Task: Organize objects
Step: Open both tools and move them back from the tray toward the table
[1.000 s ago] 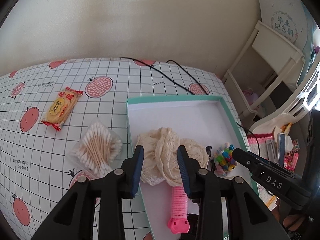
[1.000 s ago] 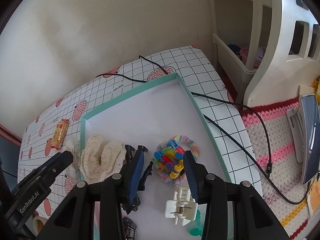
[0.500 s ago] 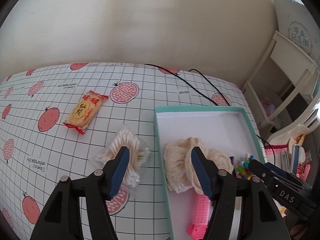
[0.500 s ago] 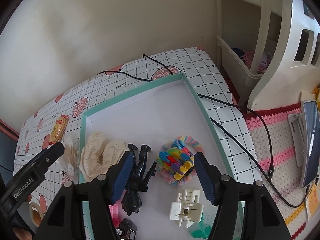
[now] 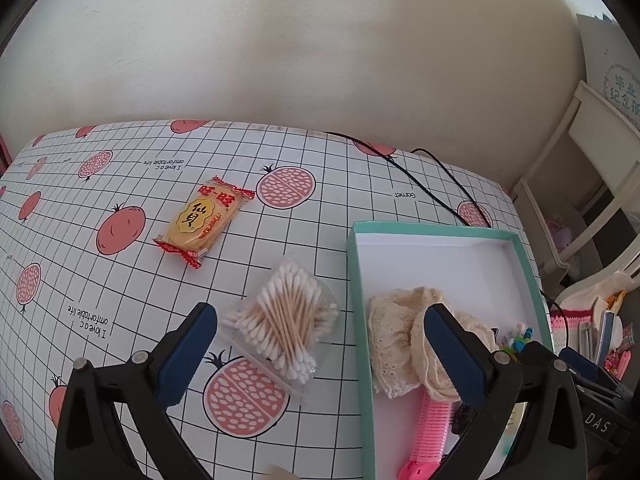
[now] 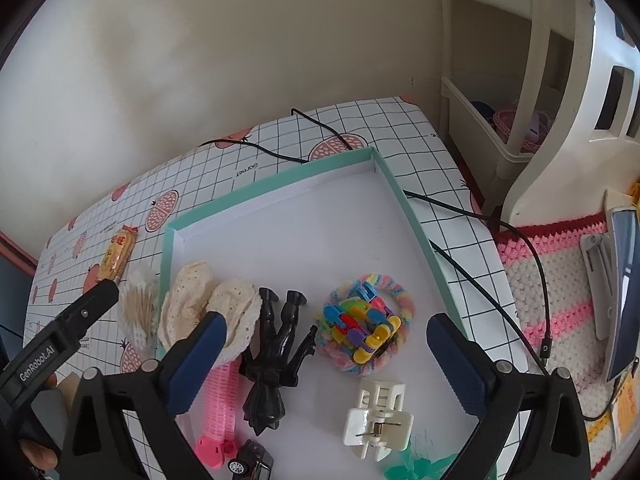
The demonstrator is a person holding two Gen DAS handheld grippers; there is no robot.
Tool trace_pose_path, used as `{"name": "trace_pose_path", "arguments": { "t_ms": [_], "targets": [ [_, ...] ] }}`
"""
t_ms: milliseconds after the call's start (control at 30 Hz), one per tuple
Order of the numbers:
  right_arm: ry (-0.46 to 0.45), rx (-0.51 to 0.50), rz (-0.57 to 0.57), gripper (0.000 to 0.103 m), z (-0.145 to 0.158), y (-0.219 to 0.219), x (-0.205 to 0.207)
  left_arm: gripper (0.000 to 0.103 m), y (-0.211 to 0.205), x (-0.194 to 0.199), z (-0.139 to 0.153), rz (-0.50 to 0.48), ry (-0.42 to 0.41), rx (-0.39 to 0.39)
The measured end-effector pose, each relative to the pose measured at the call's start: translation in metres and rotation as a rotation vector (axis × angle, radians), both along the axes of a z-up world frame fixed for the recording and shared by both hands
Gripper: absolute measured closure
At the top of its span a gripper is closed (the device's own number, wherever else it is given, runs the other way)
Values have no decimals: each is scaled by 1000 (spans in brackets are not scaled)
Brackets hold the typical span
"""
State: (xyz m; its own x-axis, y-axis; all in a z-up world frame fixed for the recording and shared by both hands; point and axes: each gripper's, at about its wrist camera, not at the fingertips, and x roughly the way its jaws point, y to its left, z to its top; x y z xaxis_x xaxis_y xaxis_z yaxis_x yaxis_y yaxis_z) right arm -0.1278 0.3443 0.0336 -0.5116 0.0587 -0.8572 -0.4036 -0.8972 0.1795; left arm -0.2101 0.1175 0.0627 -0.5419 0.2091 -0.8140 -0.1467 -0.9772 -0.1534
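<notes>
White grid tablecloth with pomegranate prints against cream wall. Teal-rimmed white tray holds clutter. Left gripper, right gripper: both released, empty.

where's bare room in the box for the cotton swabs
The far half of the teal box is bare white floor, between its back wall and the lace cloth and colorful clips. The near half is crowded: black figure, white claw clip.

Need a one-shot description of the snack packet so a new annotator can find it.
Start at the teal-rimmed box on the grid-patterned tablecloth. Left of it, outside, lies a bag of cotton swabs; farther from the camera lies the snack packet. It is the only yellow wrapper with red crimped ends.
</notes>
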Motion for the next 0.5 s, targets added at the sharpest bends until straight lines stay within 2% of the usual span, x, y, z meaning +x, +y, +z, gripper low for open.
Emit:
{"name": "trace_pose_path", "arguments": {
  "t_ms": [267, 500],
  "targets": [
    [1, 4, 0, 0, 0, -1, -1, 0, -2, -1, 6, 0, 36, -1],
    [3, 6, 2, 0, 1, -6, -2, 0, -10, -4, 7, 12, 22, 3]
  ]
}}
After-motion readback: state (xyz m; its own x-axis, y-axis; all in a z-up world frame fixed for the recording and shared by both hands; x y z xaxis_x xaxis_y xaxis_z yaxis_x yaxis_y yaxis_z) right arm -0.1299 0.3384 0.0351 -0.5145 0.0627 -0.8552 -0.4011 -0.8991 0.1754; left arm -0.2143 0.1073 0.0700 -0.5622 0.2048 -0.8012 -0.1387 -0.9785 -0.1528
